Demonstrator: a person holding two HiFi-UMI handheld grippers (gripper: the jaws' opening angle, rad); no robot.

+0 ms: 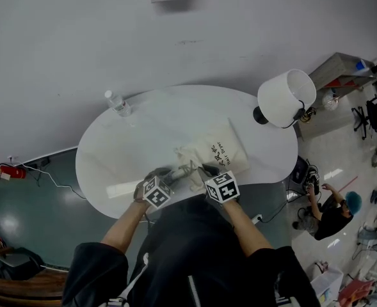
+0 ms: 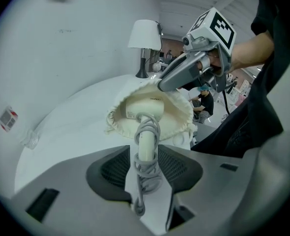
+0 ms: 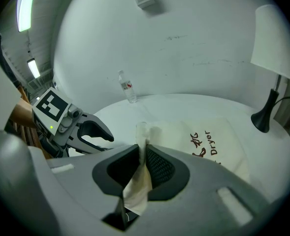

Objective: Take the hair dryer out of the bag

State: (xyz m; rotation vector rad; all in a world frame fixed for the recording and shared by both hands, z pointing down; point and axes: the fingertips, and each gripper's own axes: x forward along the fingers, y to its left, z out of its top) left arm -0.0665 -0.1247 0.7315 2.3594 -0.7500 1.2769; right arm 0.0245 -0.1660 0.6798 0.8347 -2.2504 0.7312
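A cream hair dryer (image 2: 145, 107) lies in the open mouth of a cream drawstring bag (image 2: 179, 119) printed "Dryer" (image 3: 209, 146). Its handle (image 2: 145, 141), wound with grey cord, sticks out toward me. My left gripper (image 2: 145, 152) is open around that handle, and a thin gap shows beside the left pad. In the right gripper view the left gripper (image 3: 105, 135) also stands open. My right gripper (image 3: 144, 156) is shut on a fold of the bag's rim and holds it up. In the head view the left gripper (image 1: 175, 173) and the right gripper (image 1: 198, 170) meet at the bag (image 1: 223, 151) near the table's front edge.
The round white table (image 1: 111, 158) carries a water bottle (image 1: 118, 103) at the back left and a lamp with a white shade (image 1: 287, 98) at the right edge. A grey wall rises behind. A person (image 1: 335, 213) sits on the floor at the right.
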